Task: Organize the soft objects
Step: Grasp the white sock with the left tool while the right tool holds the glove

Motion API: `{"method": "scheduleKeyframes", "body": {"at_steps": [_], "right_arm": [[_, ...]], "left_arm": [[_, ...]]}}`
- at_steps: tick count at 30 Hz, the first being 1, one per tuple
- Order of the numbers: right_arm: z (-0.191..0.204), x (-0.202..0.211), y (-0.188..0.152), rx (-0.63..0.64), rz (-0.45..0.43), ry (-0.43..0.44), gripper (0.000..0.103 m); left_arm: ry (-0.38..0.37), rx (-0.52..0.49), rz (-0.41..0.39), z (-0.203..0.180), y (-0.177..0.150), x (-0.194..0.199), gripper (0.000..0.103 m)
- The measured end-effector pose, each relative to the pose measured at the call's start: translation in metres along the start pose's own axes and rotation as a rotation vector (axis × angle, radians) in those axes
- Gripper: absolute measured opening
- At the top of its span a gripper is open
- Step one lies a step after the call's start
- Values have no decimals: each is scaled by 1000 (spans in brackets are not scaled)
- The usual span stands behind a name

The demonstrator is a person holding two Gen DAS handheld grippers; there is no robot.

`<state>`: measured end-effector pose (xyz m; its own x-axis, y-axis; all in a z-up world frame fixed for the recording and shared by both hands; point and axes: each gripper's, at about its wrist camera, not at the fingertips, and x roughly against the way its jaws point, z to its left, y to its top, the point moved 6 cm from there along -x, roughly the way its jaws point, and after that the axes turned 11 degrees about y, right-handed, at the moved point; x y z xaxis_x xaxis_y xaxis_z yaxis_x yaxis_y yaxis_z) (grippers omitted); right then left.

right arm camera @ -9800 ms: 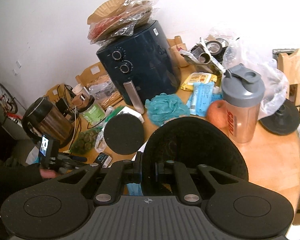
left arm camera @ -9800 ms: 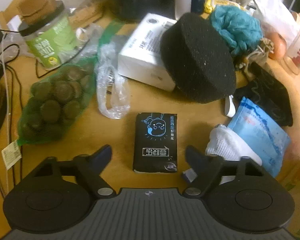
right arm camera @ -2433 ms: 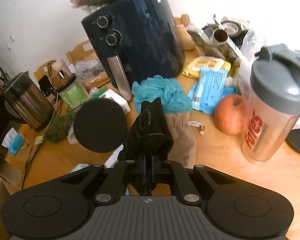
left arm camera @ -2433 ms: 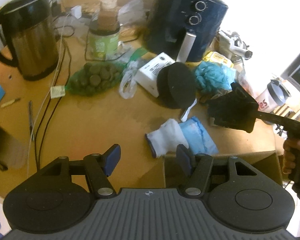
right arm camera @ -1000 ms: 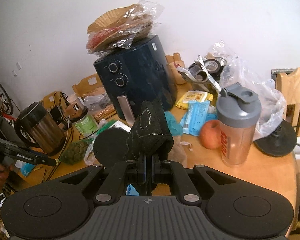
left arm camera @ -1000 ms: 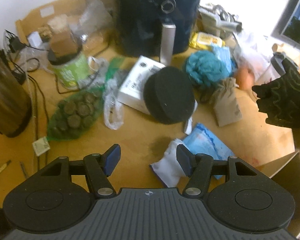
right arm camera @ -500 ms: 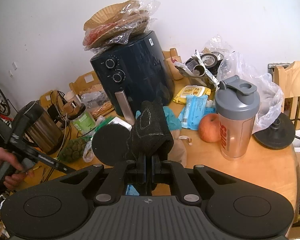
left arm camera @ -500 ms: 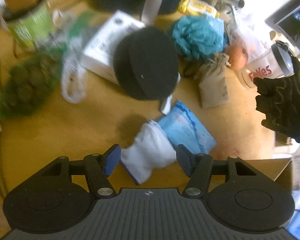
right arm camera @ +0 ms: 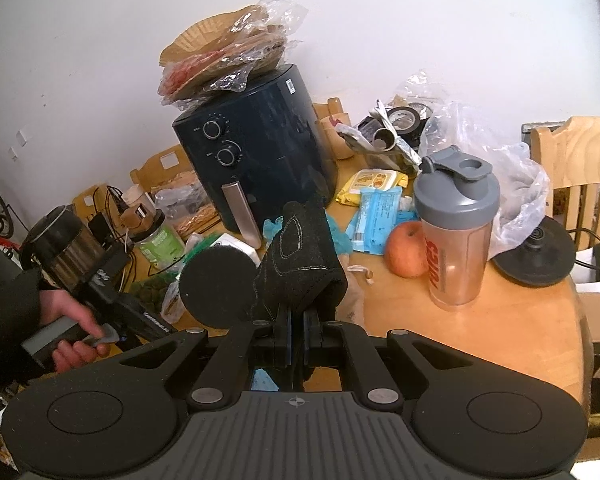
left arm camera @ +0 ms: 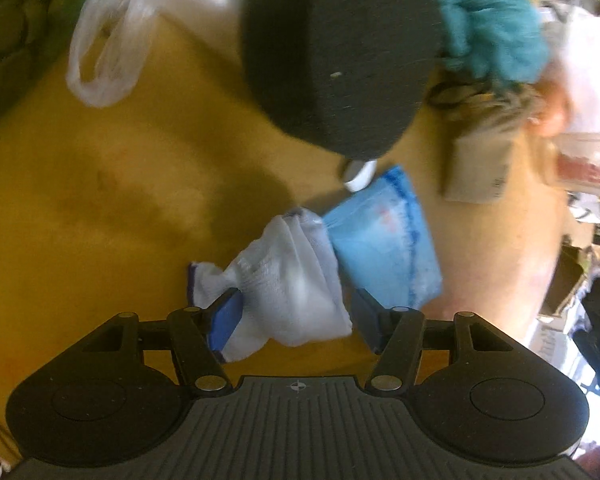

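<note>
Straddling the white sock (left arm camera: 292, 280), left tongs (left arm camera: 296, 318) gape unclamped; right tongs (right arm camera: 298, 340) pinch a black glove (right arm camera: 300, 264).

The wooden worktop (right arm camera: 500, 332) carries a dark blue air fryer (right arm camera: 260, 160) at the back, with a metal kettle (right arm camera: 60, 244) and a green-labelled jar (right arm camera: 160, 244) to its left. On the right side stand a shaker bottle (right arm camera: 456, 232) with a grey lid and an apple (right arm camera: 407, 250) just beside it, and a black round base (right arm camera: 534, 252) lies near the edge. Nearer the front lie a black foam disc (left arm camera: 336, 60), a teal mesh sponge (left arm camera: 492, 24), a brown pouch (left arm camera: 480, 168), a light blue packet (left arm camera: 384, 240) and a white sock (left arm camera: 288, 280) touching that packet, with a net of green-brown discs (left arm camera: 8, 36) and a clear plastic bag (left arm camera: 104, 48) at the left.
</note>
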<state>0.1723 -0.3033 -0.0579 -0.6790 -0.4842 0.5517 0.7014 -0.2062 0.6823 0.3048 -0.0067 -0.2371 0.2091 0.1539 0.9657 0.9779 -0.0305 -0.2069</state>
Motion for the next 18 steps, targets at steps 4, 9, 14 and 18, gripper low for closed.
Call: {"method": "scheduleKeyframes", "body": {"at_steps": [4, 9, 14, 18], "right_arm": [[-2, 6, -3, -5, -6, -7, 8], [-5, 11, -5, -14, -13, -7, 8], [-2, 14, -5, 11, -7, -16, 8], [0, 18, -2, 34, -4, -17, 8]], "left_arm": [[14, 52, 46, 1, 6, -6, 60], [38, 51, 62, -3, 7, -10, 46], [31, 43, 5, -2, 4, 2, 44], [-6, 45, -71, 2, -2, 20, 44]]}}
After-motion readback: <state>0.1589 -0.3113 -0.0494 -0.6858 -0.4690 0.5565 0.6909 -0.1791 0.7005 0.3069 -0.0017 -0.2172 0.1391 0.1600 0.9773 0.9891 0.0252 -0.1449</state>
